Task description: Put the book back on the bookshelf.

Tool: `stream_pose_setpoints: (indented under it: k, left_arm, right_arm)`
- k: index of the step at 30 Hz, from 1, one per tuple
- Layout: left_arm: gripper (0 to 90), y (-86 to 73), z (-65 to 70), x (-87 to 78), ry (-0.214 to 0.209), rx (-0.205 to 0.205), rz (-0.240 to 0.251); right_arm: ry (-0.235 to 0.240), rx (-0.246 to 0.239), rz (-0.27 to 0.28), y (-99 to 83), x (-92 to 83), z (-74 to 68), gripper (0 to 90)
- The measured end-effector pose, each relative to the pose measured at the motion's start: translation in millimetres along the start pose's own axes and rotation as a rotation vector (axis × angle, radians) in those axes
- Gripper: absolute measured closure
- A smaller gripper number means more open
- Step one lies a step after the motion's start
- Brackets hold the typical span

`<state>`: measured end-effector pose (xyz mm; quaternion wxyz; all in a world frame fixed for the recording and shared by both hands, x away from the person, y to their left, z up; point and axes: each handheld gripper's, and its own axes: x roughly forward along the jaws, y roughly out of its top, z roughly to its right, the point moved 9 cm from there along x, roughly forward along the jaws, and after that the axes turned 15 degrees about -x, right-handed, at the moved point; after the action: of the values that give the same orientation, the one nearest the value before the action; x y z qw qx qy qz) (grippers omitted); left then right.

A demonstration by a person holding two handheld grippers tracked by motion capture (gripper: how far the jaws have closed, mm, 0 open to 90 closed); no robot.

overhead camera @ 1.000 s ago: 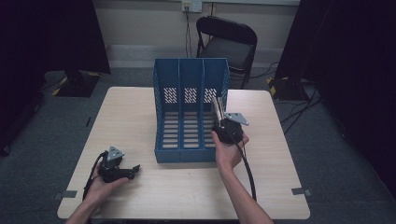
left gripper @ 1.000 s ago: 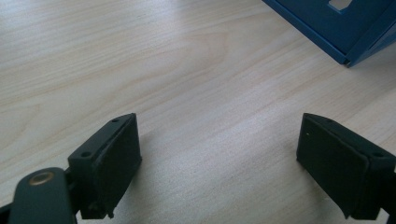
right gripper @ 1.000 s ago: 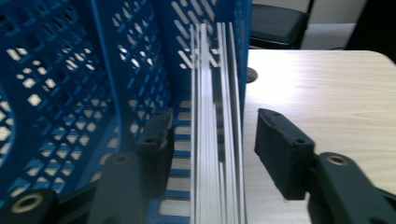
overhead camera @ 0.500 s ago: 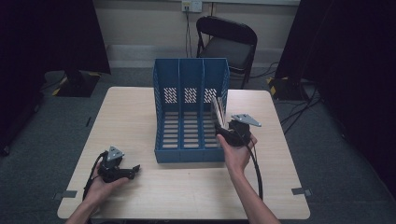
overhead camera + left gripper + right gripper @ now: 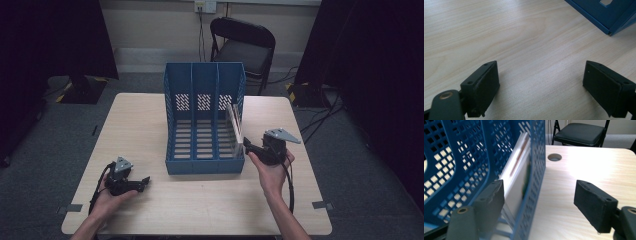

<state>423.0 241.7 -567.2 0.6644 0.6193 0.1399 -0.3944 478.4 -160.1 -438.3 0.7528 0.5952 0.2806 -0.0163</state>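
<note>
Inside blue file rack, rightmost slot, white booklet

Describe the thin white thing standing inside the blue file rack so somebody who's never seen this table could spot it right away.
On the wooden table stands a blue file rack with three slots. Look in the slot at the person's right, nearest the right gripper: the thin white booklet leans there against the rack's outer perforated wall. It is the one pale, flat thing in the rack; the other two slots hold nothing.
</note>
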Motion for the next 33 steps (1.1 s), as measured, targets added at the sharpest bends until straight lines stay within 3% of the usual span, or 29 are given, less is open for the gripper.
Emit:
stream_pose_setpoints:
  k: [3, 8, 10, 12, 14, 17, 19, 20, 25, 26, 27, 29, 32, 33]
  left_arm:
    - [13.0, 0.0, 0.0, 0.0, 0.0, -0.001, 0.0]
    - [13.0, 0.0, 0.1, 0.0, -0.001, -0.001, 0.0]
    - [13.0, 0.0, 0.0, 0.0, 0.0, -0.001, 0.0]
    - [13.0, 0.0, 0.0, 0.0, -0.001, 0.0, -0.001]
    - [13.0, 0.0, 0.1, 0.0, -0.003, 0.0, -0.001]
    - [13.0, 0.0, 0.0, 0.0, -0.001, 0.0, 0.0]
    - [13.0, 0.2, 0.3, 0.3, 0.009, -0.008, 0.001]
    - [13.0, 0.4, 0.9, 0.6, 0.012, -0.016, 0.005]
    - [12.8, 0.8, 1.6, 1.2, 0.007, -0.023, 0.007]
    - [12.8, 0.8, 1.5, 1.2, 0.006, -0.02, 0.006]
    - [12.8, 0.9, 1.5, 1.3, 0.004, -0.019, 0.006]
    - [12.7, 0.8, 1.5, 1.2, 0.004, -0.019, 0.005]
    - [12.7, 0.6, 1.1, 1.0, 0.003, -0.013, 0.002]
    - [12.7, 0.6, 1.1, 1.0, 0.003, -0.012, 0.002]
  right_arm:
    - [0.032, 0.022, -0.006, -8.0, -5.8, 5.8, 22.2]
    - [0.073, -0.006, -0.035, -28.7, -15.7, 11.9, 20.8]
    - [0.053, -0.048, -0.077, -39.9, -19.7, 16.4, 18.8]
    - [0.081, -0.048, -0.103, -51.0, -25.0, 17.8, 18.6]
    - [0.088, -0.035, -0.101, -60.2, -30.3, 23.0, 18.8]
    - [0.085, -0.058, -0.125, -77.0, -34.4, 32.7, 17.8]
    - [0.076, -0.082, -0.178, -92.9, -34.5, 39.7, 18.6]
    - [0.095, -0.074, -0.206, -103.6, -33.8, 42.4, 19.2]
    - [0.103, -0.034, -0.259, -133.3, -30.3, 54.4, 18.9]
    - [0.095, -0.049, -0.264, -137.2, -29.1, 55.5, 18.8]
    - [0.094, -0.068, -0.276, -142.2, -27.2, 55.5, 18.5]
    - [0.132, -0.046, -0.304, -150.1, -24.1, 52.6, 17.9]
    - [0.105, -0.101, -0.312, -151.9, -21.1, 50.5, 16.8]
    - [0.108, -0.099, -0.348, -157.1, -19.2, 48.3, 13.1]
